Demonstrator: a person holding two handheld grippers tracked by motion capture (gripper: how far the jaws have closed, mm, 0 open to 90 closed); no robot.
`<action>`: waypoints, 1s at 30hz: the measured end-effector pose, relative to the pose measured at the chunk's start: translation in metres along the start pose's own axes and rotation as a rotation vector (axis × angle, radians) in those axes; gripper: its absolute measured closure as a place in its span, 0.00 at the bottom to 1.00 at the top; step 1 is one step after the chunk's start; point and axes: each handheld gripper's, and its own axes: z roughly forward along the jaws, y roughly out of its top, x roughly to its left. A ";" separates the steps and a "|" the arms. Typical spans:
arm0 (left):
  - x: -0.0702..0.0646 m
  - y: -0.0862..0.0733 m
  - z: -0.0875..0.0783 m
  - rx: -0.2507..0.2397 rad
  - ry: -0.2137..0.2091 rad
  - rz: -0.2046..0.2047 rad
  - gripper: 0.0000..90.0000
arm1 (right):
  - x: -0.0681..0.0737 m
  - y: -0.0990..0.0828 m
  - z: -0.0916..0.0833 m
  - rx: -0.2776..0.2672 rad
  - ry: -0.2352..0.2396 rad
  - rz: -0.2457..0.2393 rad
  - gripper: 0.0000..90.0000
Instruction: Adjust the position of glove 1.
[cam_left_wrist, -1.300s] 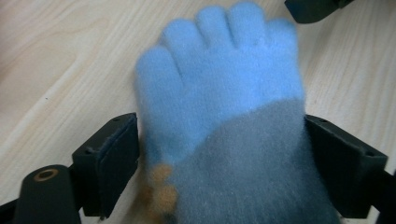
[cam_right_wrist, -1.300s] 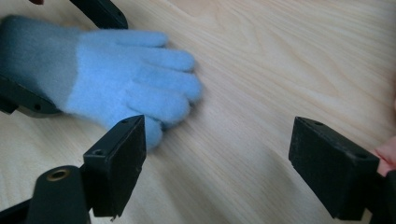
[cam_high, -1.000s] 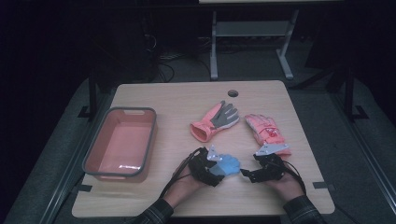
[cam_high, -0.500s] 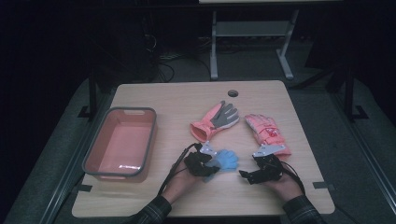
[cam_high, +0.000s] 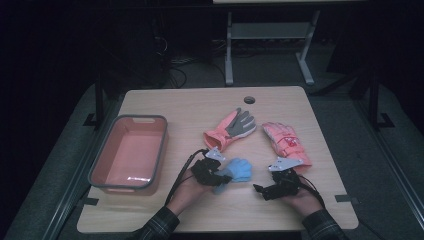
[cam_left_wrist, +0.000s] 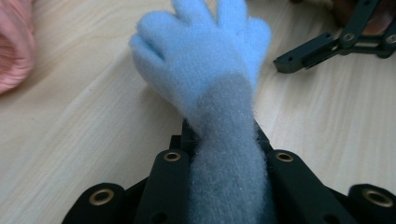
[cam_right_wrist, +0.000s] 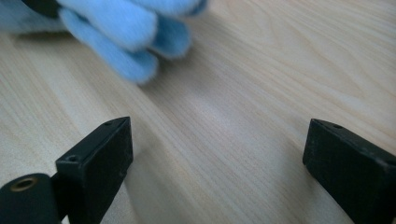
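From the high view, a pale wooden desk (cam_high: 175, 107) carries a salmon-pink tray (cam_high: 129, 152) with a grey rim along its left edge, and two pink gloves toward the middle: one with a grey palm (cam_high: 231, 129) lying slantwise near the centre, the other pink glove (cam_high: 286, 142) closer to the right edge. Near the front edge, the left gripper (cam_high: 214, 176) is held in a hand with a plaid sleeve, and a small fluffy blue glove (cam_high: 239, 169) sticks out of it toward the right. The right gripper (cam_high: 265, 191) sits just beside it, nearer the front right corner, its jaws pointing left toward the blue glove but apart from it. In the left gripper view, the left gripper (cam_left_wrist: 224, 163) has its two black jaws pressed in on the grey cuff of the blue glove (cam_left_wrist: 201, 56), whose fingers fan out ahead over the desk (cam_left_wrist: 70, 140); part of a pink glove (cam_left_wrist: 14, 46) shows at the left edge and the right gripper (cam_left_wrist: 285, 60) at the upper right, its jaws spread. In the right gripper view, the right gripper (cam_right_wrist: 217, 154) has its jaws spread wide with nothing between them but bare desk (cam_right_wrist: 280, 56), and the blue glove's fingertips (cam_right_wrist: 135, 32) hang in at the upper left, clear of both jaws
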 end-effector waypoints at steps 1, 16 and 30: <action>0.000 0.001 -0.003 -0.008 0.001 -0.007 0.85 | 0.000 0.000 0.000 0.000 -0.001 0.001 0.09; 0.020 0.005 -0.064 -0.062 0.064 -0.076 0.85 | 0.001 0.000 0.000 0.001 -0.004 0.005 0.09; 0.052 -0.011 -0.125 -0.131 0.153 -0.164 0.84 | 0.001 0.000 0.001 0.000 -0.005 0.005 0.09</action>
